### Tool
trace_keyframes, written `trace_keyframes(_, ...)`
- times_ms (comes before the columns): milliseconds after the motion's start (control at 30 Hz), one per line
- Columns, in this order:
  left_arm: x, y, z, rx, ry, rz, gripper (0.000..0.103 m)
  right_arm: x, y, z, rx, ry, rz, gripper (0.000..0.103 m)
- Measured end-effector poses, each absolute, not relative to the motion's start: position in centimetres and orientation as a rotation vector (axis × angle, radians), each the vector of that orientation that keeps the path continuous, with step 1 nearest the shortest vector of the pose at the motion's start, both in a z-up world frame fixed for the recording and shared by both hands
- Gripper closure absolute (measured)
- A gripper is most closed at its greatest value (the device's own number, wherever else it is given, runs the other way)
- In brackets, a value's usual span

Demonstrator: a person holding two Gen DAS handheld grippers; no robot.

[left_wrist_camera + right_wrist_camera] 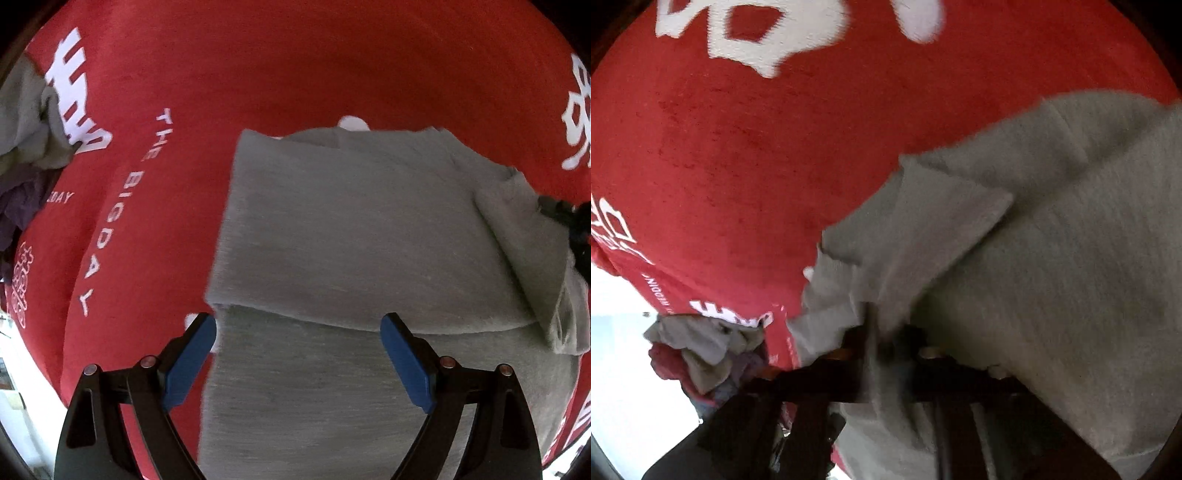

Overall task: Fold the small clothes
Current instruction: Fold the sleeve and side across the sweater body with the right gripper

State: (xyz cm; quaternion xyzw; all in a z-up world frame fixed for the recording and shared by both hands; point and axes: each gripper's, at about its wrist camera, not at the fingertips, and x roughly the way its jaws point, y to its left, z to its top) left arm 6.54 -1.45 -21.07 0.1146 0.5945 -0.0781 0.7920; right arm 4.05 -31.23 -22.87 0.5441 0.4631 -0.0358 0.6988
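My right tongs (875,332) pinch the grey garment's (351,229) side flap while my left tongs (297,332) hover spread wide and empty above its near fold on the red table cover (295,66), so I should carry that flap across flat, keeping edges aligned.

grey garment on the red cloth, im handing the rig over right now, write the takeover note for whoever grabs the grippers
Left gripper: open, empty, hovering over the near part of the grey garment.
Right gripper: shut on the garment's right-hand edge, fabric bunched between the fingers.
Where things are: the garment lies on the red printed cloth. A pile of unfolded clothes sits at the cloth's far left.
Done: the garment is partly folded, with one layer already lying across it and its right side turned inward.
Left: probably lay down the pinched edge, finish and flatten the fold, then start on the pile.
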Motion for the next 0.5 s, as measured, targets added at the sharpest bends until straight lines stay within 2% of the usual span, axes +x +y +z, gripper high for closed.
trace_keyframes(167, 7.4, 1.9, -20.9, 0.217, 1.27, -0.096, 0.012, 8.1, -22.4, -17.0, 0.628, 1.062, 0.156, 0.095)
trace_keyframes(233, 7.7, 3.4, -21.0, 0.209, 1.279, -0.047, 0.012, 9.0, -18.2, -17.0, 0.433, 1.106, 0.241, 0.095)
trace_keyframes(367, 8.4, 6.4, -21.1, 0.174, 1.293, 0.031, 0.012, 9.5, -12.8, -19.4, 0.219, 1.23, 0.306, 0.092)
trace_keyframes(400, 8.4, 6.8, -20.9, 0.17, 1.292, 0.041, 0.012, 9.1, -12.3, -20.1, 0.174, 1.257, 0.301, 0.087)
trace_keyframes(433, 8.6, 7.2, -20.8, 0.168, 1.29, 0.048, 0.012, 8.8, -11.5, -20.6, 0.129, 1.284, 0.307, 0.068)
trace_keyframes(467, 8.6, 7.2, -20.6, 0.165, 1.29, 0.048, 0.012, 8.3, -11.1, -20.5, 0.116, 1.281, 0.327, 0.055)
trace_keyframes(500, 8.6, 7.2, -20.5, 0.163, 1.289, 0.045, 0.012, 7.7, -11.0, -20.2, 0.111, 1.271, 0.349, 0.032)
